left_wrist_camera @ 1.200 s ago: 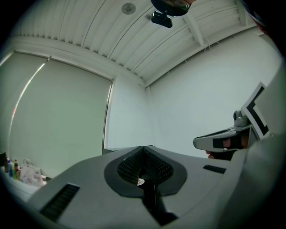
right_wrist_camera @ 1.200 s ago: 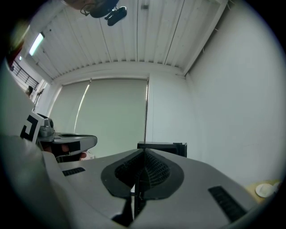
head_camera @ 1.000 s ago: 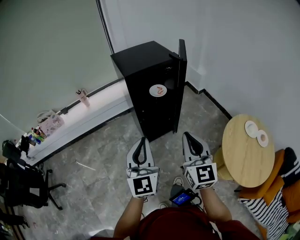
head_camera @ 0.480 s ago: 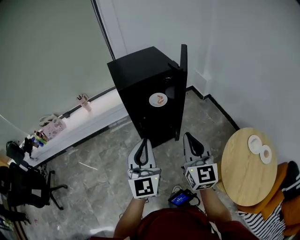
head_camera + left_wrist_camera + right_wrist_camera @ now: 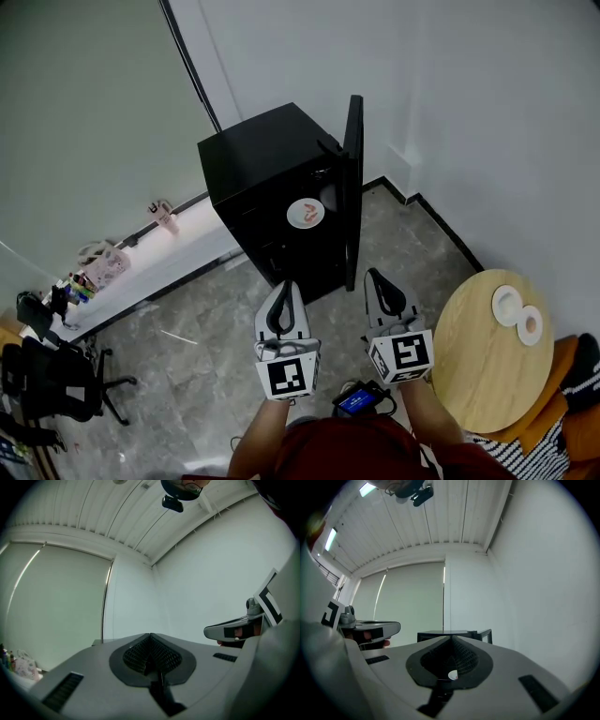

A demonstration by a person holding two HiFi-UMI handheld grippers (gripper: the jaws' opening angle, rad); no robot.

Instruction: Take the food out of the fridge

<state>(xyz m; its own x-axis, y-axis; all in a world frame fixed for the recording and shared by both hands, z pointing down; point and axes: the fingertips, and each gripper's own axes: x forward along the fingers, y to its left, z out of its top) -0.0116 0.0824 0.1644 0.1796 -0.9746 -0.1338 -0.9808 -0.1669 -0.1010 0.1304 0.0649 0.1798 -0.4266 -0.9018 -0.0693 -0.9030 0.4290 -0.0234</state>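
A black fridge [image 5: 258,169] stands against the wall with its door [image 5: 352,178] swung open to the right. On a shelf inside lies a white plate of food [image 5: 307,213]. My left gripper [image 5: 285,284] and right gripper [image 5: 373,274] are held side by side over the floor, short of the fridge. Both are shut and hold nothing. In the right gripper view the jaws [image 5: 451,638] meet at their tips, with the fridge [image 5: 440,633] beyond them and the plate [image 5: 453,675] showing small in the gap. The left gripper view shows shut jaws [image 5: 150,635] and mostly wall.
A round wooden table [image 5: 469,361] stands at the right with two small white dishes [image 5: 506,302] on it. A window ledge [image 5: 141,253] with small items runs along the left, and an office chair [image 5: 42,384] stands below it. Grey tiled floor [image 5: 187,375] lies before the fridge.
The view has shifted: the fridge now sits further left and higher, and the table lower right. Both grippers stay shut, side by side, in the same pose.
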